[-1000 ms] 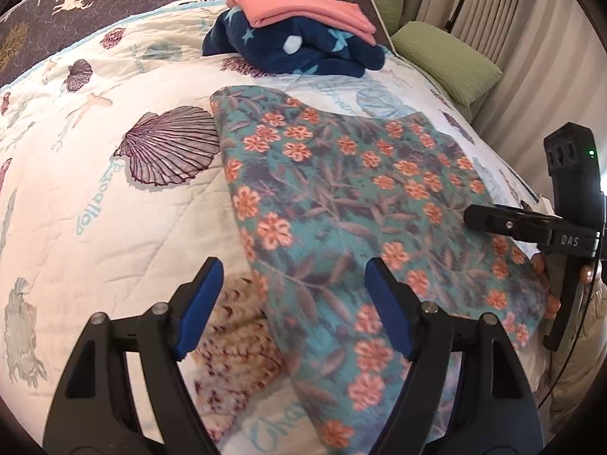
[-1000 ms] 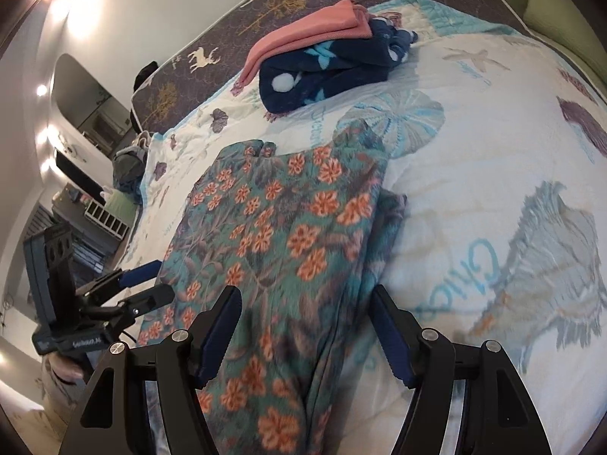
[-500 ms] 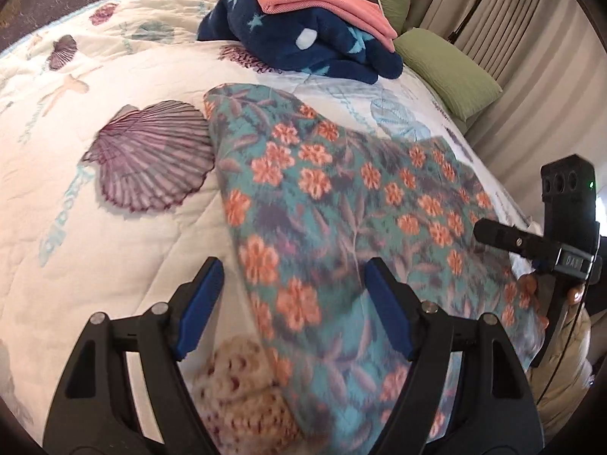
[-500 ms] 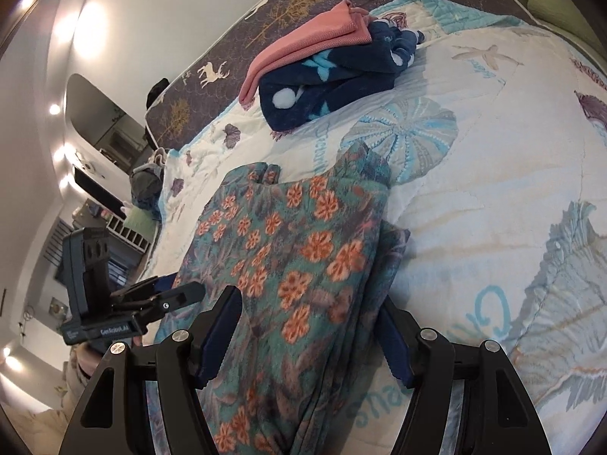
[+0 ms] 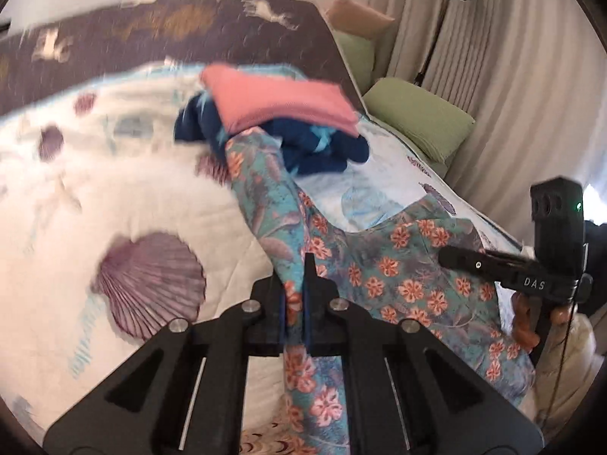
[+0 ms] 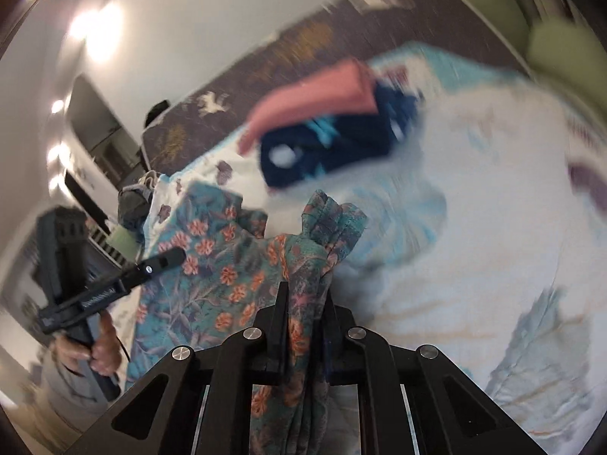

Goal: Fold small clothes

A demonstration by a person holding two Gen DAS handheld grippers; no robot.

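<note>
A teal garment with orange flowers [image 5: 398,276] lies on the shell-print quilt [image 5: 125,197]. My left gripper [image 5: 294,295] is shut on one edge of it, and the cloth rises in a ridge from the jaws. My right gripper [image 6: 303,314] is shut on the other edge, bunched [image 6: 322,235] between the jaws. Each view shows the other gripper: the right one [image 5: 493,265] in the left wrist view, the left one [image 6: 151,265] in the right wrist view. Both views are blurred.
A folded stack, pink cloth [image 5: 280,102] on navy star-print cloth [image 5: 322,148], sits behind the garment; it also shows in the right wrist view [image 6: 326,129]. Green pillows [image 5: 417,117] and curtains [image 5: 512,76] are at the right. A dark deer-print headboard [image 5: 170,34] is behind.
Both grippers were open over the flat garment. Now both have shut on its edges and lifted them, so the cloth bunches up.
</note>
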